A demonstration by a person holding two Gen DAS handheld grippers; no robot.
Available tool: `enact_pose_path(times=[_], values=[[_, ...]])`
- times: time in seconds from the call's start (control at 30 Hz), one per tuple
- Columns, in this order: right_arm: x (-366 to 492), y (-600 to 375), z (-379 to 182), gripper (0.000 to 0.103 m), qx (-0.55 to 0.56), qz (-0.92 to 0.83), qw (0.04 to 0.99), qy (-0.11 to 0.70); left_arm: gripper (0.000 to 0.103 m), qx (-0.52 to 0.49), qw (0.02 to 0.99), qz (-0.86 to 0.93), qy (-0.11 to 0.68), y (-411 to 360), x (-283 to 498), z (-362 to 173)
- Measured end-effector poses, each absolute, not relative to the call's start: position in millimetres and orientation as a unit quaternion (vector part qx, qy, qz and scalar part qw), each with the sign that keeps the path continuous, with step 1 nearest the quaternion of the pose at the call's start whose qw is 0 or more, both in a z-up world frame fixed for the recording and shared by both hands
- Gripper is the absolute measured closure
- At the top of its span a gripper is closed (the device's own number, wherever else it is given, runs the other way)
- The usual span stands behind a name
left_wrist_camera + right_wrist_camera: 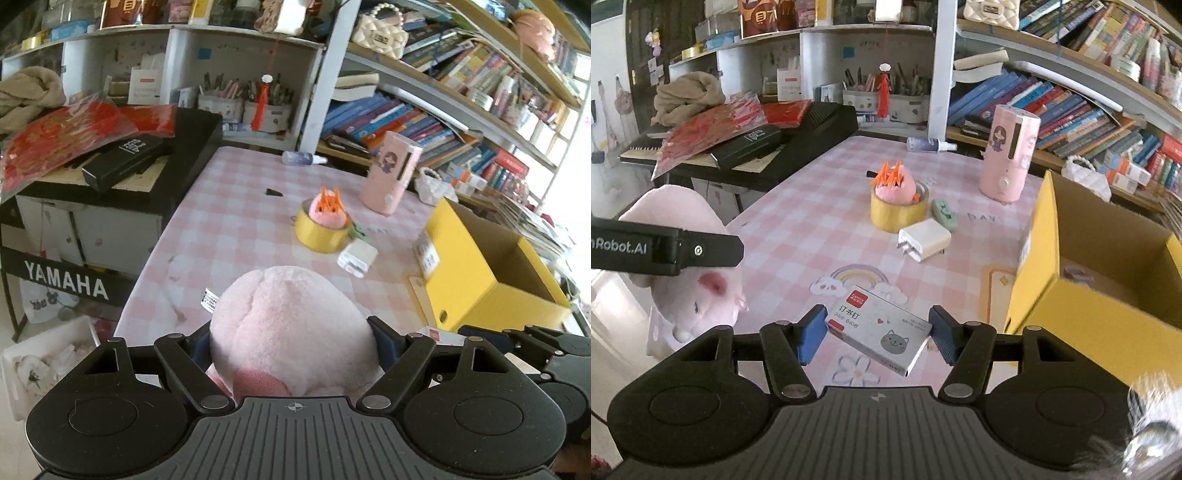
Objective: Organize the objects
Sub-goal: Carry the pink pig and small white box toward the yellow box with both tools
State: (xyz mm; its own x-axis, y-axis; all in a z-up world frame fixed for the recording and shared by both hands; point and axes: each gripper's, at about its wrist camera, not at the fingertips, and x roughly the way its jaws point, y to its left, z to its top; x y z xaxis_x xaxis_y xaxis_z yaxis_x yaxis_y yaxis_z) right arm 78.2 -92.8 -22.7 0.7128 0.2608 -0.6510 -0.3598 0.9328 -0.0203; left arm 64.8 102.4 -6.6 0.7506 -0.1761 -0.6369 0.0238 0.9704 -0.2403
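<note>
Carrying two items toward the yellow box (pixel 1071 295) for stowing.

Largest of the things in play, the box stood open-topped at the right edge of the checked table (pixel 812 229), its inside mostly bare as far as could be seen. The plush pig (pixel 291 332) came next: the left gripper (pixel 293 347) was clamped on its soft body, held up off the table at the near left. The right gripper (pixel 877 332) pinched the staple box (pixel 879 328) by its short ends, tilted, just beside the box's near wall. A sound approach seemed to be to lift each load clear of the cardboard rim, release the small one first, low inside, then the pig. The tape roll (pixel 897 212), charger (pixel 925 240) and green stapler (pixel 945 214) lay near mid-table, not yet stowed.
</note>
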Motion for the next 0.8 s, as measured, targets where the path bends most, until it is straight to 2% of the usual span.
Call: enact_pose_path(times=[0.8], values=[[-39.7, -124.7, -33.4, 0.045, -0.015, 0.061, 0.935, 0.348, 0.02, -0.055, 0.918, -0.164, 0.356, 64.9, -3.4, -6.5]])
